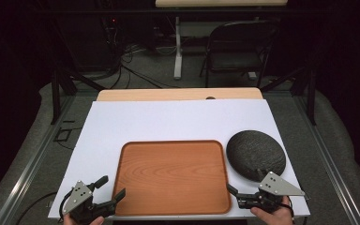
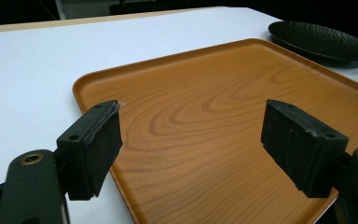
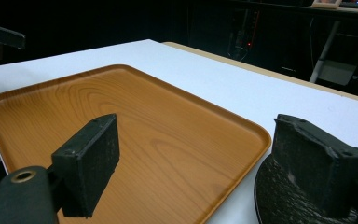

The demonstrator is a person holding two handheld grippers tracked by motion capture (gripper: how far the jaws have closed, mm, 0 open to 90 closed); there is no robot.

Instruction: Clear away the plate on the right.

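The wooden tray (image 1: pixel 173 177) lies flat on the white table cover (image 1: pixel 168 119), near the person's edge, and the dark plate (image 1: pixel 255 154) sits just beside the tray's right rim, apart from it by a thin strip of white; the left gripper (image 1: pixel 108 187) hovers at the tray's near left corner with its jaws spread and nothing between them, and the right gripper (image 1: pixel 234 194) hangs at the near right corner, between tray and plate, jaws likewise wide and empty. The tray looks stiff, light for its breadth and smooth enough to slip, so I judge the raised rim the only sound place to pinch, best at both short sides together so it stays level; the plate seems heavier, rough-textured and likely brittle, with a low thin edge to take hold of. The left gripper view shows the tray's (image 2: pixel 205 121) wood grain and the plate (image 2: pixel 319 41) as a shallow dish seen edge-on; the right gripper view shows the plate's (image 3: pixel 279 196) pebbled surface close under one jaw and the tray's (image 3: pixel 135 135) rounded corner; the high view gives the chair (image 1: pixel 239 47) and cables behind the table.
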